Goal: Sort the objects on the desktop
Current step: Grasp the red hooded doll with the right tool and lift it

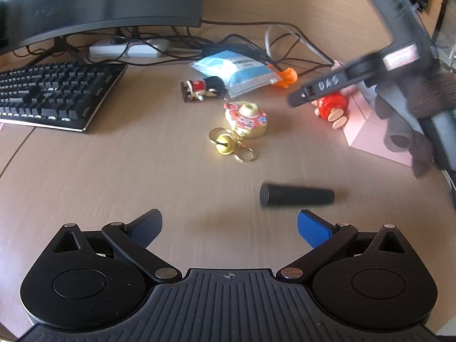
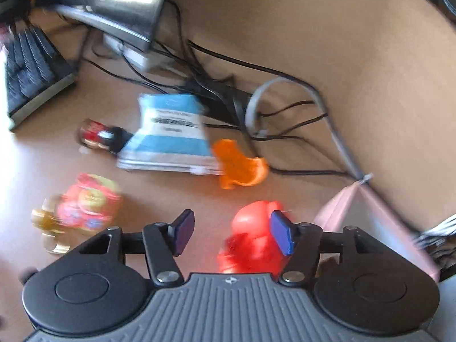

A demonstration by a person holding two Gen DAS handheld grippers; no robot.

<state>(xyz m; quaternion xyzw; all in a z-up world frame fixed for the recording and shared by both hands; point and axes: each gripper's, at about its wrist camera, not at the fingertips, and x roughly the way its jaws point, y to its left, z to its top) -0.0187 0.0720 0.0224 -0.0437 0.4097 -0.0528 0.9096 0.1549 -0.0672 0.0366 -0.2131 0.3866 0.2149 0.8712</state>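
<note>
Looks barely started imo: right gripper (image 2: 232,233) wide open, holding nothing, red figurine (image 2: 252,242) sitting between its fingers, left gripper (image 1: 229,229) open and empty too, black cylinder (image 1: 296,195) just ahead, toys scattered beyond

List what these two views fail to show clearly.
- Right wrist view: motion blur smears the red figure between the open right gripper; contact unclear.
- Left wrist view: the right gripper's arm covers the red figure's upper part and part of the pink box.
- Blue packet: print too small.
- Monitor: cut by frame edge.
</note>
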